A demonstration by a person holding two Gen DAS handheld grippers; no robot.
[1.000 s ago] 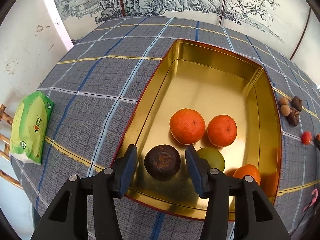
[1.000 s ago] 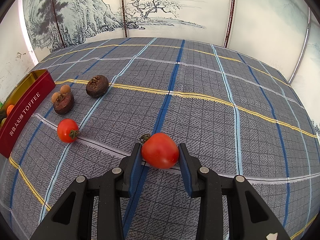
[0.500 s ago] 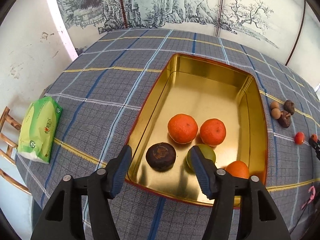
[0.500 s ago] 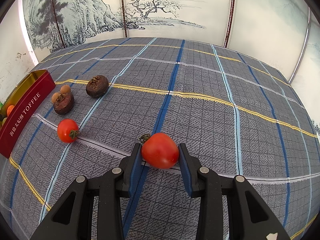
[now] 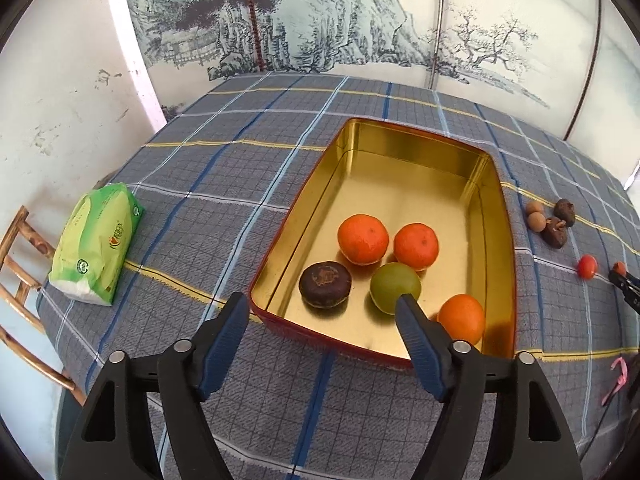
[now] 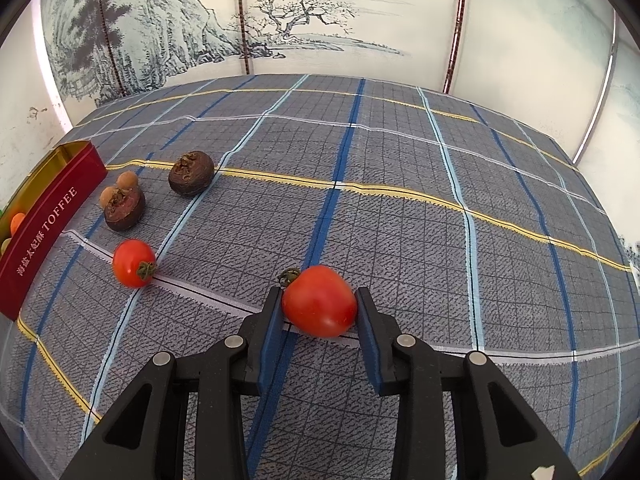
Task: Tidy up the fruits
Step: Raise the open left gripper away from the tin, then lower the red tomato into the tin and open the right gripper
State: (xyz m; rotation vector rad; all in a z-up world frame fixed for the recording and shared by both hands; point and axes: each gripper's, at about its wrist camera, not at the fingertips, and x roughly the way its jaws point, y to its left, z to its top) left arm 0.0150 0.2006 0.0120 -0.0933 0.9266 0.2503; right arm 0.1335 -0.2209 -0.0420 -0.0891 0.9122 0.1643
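Your left gripper (image 5: 320, 304) hangs above the near edge of the gold-lined rectangular tin with red outer walls (image 5: 496, 208); its jaws have just been opening and now stand wide apart with nothing between them. Inside the tin lie a dark brown round mangosteen (image 5: 325, 284), a green round fruit (image 5: 394, 286) and three orange tangerines (image 5: 363, 239). Your right gripper (image 6: 318, 308) is clamped on a red tomato with a green stem (image 6: 319, 301), which rests on the grey checked tablecloth (image 6: 400, 200). On the cloth nearer the tin sit a second smaller red tomato (image 6: 133, 263), two more dark mangosteens (image 6: 190, 174) and small tan round fruits (image 6: 127, 180). A green tissue pack (image 5: 98, 244) lies well apart at the table's left edge.
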